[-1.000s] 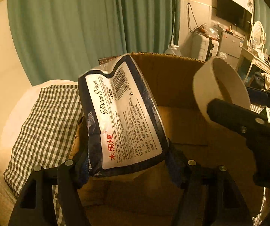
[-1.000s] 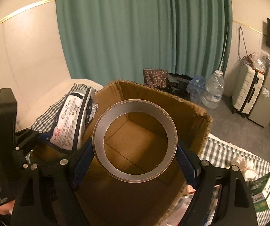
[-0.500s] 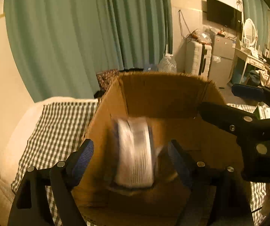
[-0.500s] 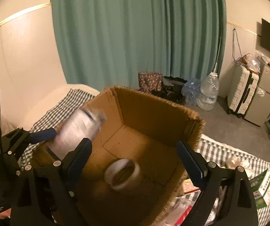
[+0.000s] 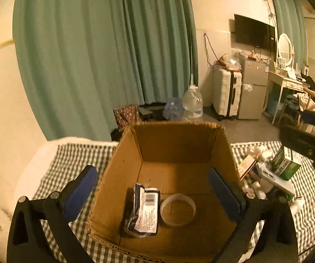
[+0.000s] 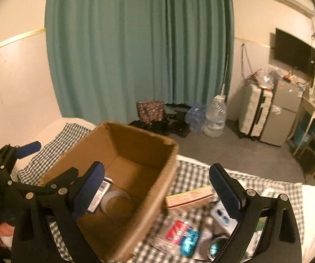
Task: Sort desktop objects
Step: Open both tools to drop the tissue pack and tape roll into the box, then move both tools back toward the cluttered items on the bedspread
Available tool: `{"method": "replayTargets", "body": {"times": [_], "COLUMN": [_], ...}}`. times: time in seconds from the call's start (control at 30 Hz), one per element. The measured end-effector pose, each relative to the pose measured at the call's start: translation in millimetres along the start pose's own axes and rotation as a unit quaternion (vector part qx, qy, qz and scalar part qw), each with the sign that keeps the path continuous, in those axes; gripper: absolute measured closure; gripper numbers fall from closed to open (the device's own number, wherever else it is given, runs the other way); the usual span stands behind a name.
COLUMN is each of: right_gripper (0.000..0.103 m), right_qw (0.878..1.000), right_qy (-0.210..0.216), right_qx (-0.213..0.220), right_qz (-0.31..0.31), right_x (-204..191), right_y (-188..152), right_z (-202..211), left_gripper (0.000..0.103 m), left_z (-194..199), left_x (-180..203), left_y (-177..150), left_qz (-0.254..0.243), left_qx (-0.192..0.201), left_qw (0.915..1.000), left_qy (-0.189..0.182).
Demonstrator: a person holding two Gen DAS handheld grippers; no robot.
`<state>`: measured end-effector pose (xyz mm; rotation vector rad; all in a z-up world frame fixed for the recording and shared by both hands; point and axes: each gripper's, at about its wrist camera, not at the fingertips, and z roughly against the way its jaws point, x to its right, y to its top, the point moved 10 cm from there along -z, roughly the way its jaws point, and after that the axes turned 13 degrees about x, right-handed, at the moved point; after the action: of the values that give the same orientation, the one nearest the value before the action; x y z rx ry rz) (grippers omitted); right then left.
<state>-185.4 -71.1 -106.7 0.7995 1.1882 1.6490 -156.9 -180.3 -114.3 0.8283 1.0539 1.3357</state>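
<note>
An open cardboard box (image 5: pixel 175 144) stands on a checked cloth. Inside it lie a blue and white tissue pack (image 5: pixel 143 210) and a tape roll (image 5: pixel 177 206) side by side. My left gripper (image 5: pixel 155 186) is open and empty above the box's front. My right gripper (image 6: pixel 157 188) is open and empty, over the box's right wall (image 6: pixel 155 195), with loose items below it. The tissue pack (image 6: pixel 101 191) and tape roll (image 6: pixel 115 201) show partly behind its left finger.
Loose items lie on the cloth right of the box: a green box (image 5: pixel 285 164), a white device (image 5: pixel 273 178), a red packet (image 6: pixel 177 230), a blue object (image 6: pixel 189 242), a flat carton (image 6: pixel 190 197). Water bottles (image 5: pixel 191 105) and a suitcase (image 5: pixel 226 93) stand beyond.
Both grippers opened: the tissue pack and the tape roll dropped into the box. Both grippers then pulled back and up; the right one swung right over the loose items.
</note>
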Motion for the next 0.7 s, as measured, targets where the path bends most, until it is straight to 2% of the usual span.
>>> {"method": "replayTargets", "body": {"times": [0.2,0.37,0.7], "right_gripper": [0.0,0.0,0.0], "right_qw": [0.999,0.999,0.996], "right_qy": [-0.028,-0.037,-0.079], "right_qx": [0.034,0.029,0.033], "right_qz": [0.011,-0.003,-0.002], "right_x": [24,52,105], "right_y": [17,17,10], "right_z": [42,67,110], "left_gripper": [0.0,0.0,0.0], "left_z": [24,46,75], "left_x": [11,22,81], "left_y": [24,42,65], "left_qz": [0.002,-0.015,-0.032], "left_qx": [0.032,0.063,0.099], "left_qw": [0.9995,0.9972,0.9945], "left_qy": [0.007,0.037,0.007]}}
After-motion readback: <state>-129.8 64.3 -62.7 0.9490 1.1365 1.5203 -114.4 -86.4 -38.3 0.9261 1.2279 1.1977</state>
